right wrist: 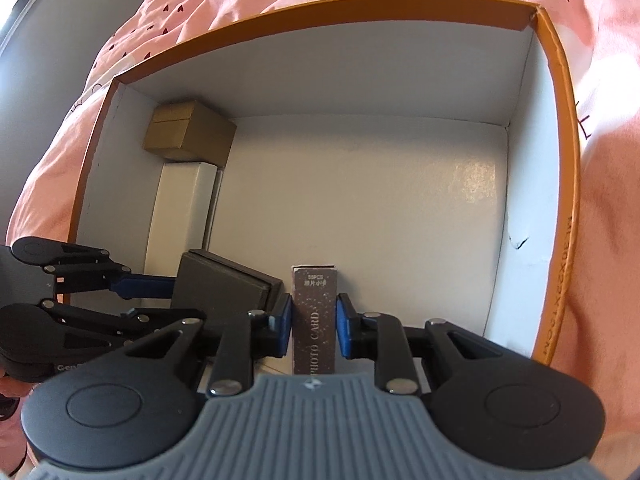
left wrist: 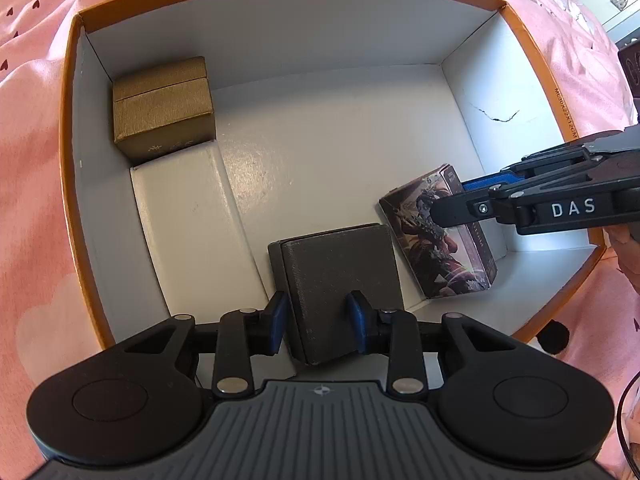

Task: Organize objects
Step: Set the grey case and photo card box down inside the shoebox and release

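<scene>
Nearest the left wrist camera, the left gripper (left wrist: 320, 322) has its jaws pinching a dark grey box (left wrist: 340, 276) by its near edge, low inside the orange-rimmed carton (left wrist: 68, 152). Just beside it to the right, the right gripper (right wrist: 311, 330) has its jaws set around a photo card pack (right wrist: 314, 320) standing upright on the carton floor; whether the blue pads (right wrist: 283, 326) actually touch it, I cannot tell. Farther along the left wall lies a long white box (left wrist: 180, 216), and a gold box (left wrist: 164, 108) sits touching it in the far left corner. Pink heart-print bedding (left wrist: 36, 92) surrounds the carton.
</scene>
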Tool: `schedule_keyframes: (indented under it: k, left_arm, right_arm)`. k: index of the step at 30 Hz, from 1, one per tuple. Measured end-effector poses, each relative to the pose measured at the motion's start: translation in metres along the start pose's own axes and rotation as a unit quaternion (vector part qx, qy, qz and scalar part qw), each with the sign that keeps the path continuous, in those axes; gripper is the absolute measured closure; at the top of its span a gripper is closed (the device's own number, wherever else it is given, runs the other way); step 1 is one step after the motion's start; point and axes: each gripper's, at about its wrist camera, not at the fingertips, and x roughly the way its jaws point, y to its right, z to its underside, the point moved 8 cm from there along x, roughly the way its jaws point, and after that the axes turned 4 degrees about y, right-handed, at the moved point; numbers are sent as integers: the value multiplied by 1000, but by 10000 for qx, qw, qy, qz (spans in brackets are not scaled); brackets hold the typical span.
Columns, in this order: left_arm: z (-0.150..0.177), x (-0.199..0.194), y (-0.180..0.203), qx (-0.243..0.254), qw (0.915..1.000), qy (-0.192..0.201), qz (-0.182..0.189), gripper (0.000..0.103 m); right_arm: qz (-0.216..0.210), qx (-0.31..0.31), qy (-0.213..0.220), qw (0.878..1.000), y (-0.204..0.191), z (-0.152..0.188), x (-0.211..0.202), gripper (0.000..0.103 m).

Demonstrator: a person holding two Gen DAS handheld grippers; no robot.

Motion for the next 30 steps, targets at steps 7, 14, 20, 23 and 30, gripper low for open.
schedule_keyframes:
  k: [7,14,20,23,30]
  left_arm:
    - [6,6,8,116,9998,-97,-150,68]
    - [4,-3,5,80,9999,63,-106,68]
    - [0,-11,1,-28,9998,206,-22,69]
    - [-2,-12,0,-80,9996,258,18,69]
    - [-7,-11,3,-124,9994,315,56,69]
  right_arm:
    - [-470,427,-36,9980,-2,3,3,79]
    - [526,-314,-56,9981,-7,4,7,67]
    - [972,-733,-277,9922,-8,10,16,65]
    - [954,-713,-386,9921,-8,13,19,64]
    - [753,-532,-360,9951,-8,13,20,75]
